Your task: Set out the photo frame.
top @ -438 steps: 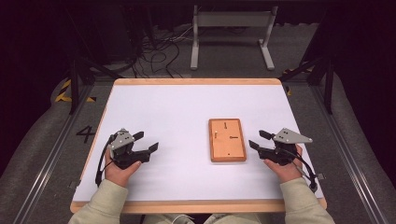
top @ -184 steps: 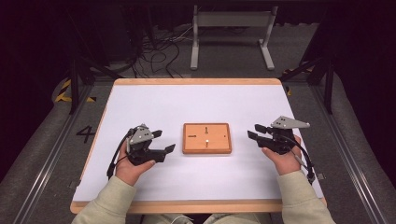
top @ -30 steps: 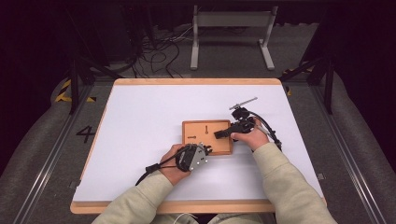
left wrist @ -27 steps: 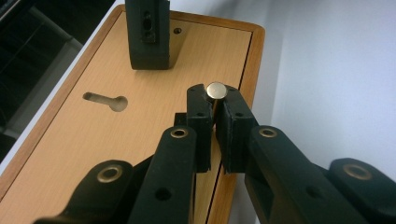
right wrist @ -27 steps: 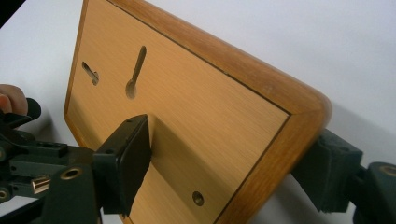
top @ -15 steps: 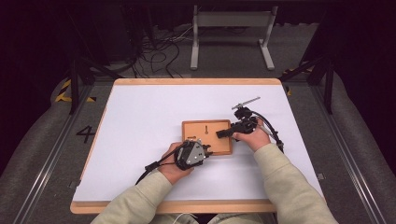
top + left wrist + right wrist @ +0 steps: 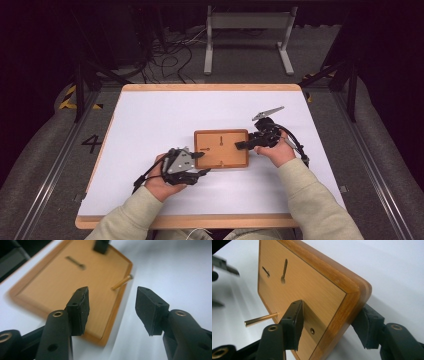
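wooden board [image 7: 221, 148] flat on the white table [image 7: 150, 120], a little right of centre, keyhole slot [image 7: 219, 141] facing up. right gripper [image 7: 243, 145] clamped across the board's right edge: in the right gripper view one pad [image 7: 295, 320] on the top face, the other under the rounded rim [image 7: 359, 297], edge lifted slightly off the table. thin brass pin [image 7: 260, 319] projecting from the board face near the far edge, beside a small hole [image 7: 312, 331]. left gripper [image 7: 200, 164] at the board's left edge, fingers [image 7: 79, 307] wide apart and holding nothing; in the left gripper view one finger over the near corner, the other over bare table, the brass pin just beyond and between them.

step in hand, judged: steady the board with the right, then take the pin with the left.
- keep the right clamp firm and square to the edge; no further tilt, or the pin swings off the left gripper's line.
- advance the left gripper along the pin's axis until the pin sits midway between the pads, clear of the board's raised rim.
- close on the shaft near its free end, not at the tip; thin, smooth metal, likely to slip or pivot under an off-centre grip.
- pull straight along the pin, no sideways levering; risk of bending the pin or dragging the board out of the right clamp.
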Demonstrator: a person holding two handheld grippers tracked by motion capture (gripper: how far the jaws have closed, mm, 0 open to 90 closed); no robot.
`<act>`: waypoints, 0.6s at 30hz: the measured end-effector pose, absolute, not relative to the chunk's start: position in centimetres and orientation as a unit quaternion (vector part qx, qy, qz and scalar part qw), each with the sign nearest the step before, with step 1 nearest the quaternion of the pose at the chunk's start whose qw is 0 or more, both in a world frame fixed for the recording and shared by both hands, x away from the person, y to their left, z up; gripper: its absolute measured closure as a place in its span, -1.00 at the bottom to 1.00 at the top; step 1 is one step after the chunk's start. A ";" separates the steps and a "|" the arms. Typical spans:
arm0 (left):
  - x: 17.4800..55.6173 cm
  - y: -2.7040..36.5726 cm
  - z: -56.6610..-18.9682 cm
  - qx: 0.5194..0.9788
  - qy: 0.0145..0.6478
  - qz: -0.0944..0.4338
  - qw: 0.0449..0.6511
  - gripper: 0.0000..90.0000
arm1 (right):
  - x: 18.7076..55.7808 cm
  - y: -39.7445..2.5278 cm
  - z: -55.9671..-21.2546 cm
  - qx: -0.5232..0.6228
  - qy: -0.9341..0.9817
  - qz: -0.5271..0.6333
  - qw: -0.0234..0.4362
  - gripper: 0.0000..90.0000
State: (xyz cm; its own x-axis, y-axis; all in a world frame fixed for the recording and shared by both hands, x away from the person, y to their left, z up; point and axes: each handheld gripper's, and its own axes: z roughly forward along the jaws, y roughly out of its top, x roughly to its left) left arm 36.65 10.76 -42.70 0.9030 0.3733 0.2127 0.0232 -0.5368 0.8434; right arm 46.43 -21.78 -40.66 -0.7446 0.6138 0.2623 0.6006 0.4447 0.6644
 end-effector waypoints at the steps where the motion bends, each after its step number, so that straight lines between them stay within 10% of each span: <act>1: 36.6 10.8 -42.7 0.856 0.116 0.187 0.467 0.03 | 46.3 -21.8 -40.6 0.354 0.850 0.390 0.010 0.03; 18: 37.5 16.1 -43.1 0.830 0.209 0.188 0.482 0.02 | 42.5 -21.8 -39.6 0.291 0.872 0.385 0.084 0.19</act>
State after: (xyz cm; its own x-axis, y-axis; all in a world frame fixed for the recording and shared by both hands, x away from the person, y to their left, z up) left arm 37.51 16.11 -43.09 0.8419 0.5281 0.1108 0.1658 -0.4484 0.8783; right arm 42.48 -21.85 -39.58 -0.8163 0.5723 0.0784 0.4434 0.5338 0.7201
